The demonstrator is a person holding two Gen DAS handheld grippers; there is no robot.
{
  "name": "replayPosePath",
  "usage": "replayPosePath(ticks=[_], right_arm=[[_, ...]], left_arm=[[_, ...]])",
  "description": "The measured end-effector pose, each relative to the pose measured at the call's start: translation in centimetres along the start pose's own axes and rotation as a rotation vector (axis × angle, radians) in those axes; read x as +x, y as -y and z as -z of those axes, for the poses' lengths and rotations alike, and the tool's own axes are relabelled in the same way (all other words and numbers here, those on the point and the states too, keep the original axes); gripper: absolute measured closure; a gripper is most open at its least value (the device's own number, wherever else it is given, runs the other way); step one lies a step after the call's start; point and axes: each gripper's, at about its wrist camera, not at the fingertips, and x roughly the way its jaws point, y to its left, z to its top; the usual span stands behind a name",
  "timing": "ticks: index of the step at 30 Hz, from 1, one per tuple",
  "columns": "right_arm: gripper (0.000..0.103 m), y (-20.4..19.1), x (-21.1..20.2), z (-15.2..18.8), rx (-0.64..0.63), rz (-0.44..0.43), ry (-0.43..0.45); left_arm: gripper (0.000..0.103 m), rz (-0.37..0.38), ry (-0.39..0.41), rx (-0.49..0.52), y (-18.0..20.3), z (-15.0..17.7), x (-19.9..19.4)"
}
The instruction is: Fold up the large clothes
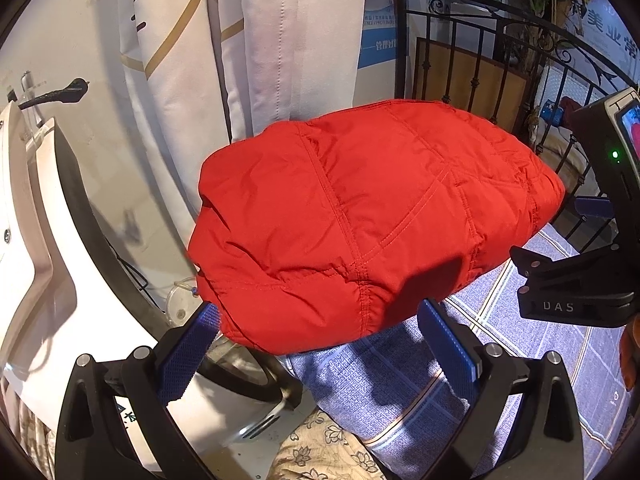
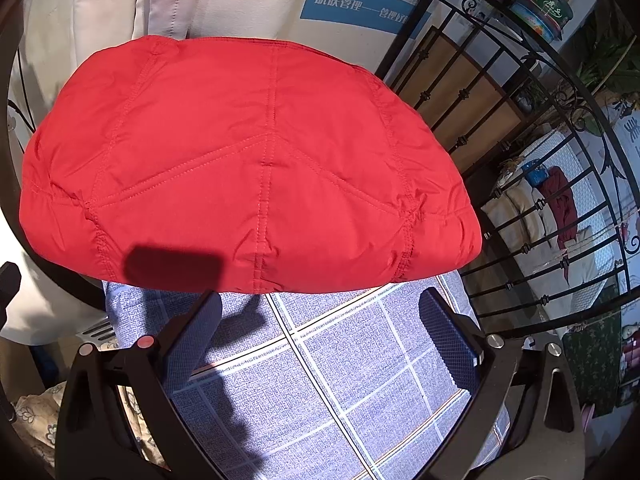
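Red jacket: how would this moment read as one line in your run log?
red jacket: folded bundle on blue checked cloth | left gripper: open, empty, near edge | right gripper: open, empty, apart

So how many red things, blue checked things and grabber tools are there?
Red: 1, the folded red jacket
Blue checked: 1, the checked cloth under it
Grabber tools: 2, the left gripper and the right gripper
Total: 4
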Motion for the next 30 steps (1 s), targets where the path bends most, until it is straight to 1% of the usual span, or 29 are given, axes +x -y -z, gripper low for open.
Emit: replayPosePath(ticks=[11, 30], right_arm=[[0.006, 0.07, -0.06, 0.1, -0.001, 0.0, 0.001], [0.006, 0.22, -0.24, 0.07, -0.003, 0.003, 0.0]], left_arm=[[0.006, 0.024, -0.048, -0.002, 0.0, 0.3, 0.69], [0.006, 0.033, -0.056, -0.01, -0.14, 0.42, 0.71]])
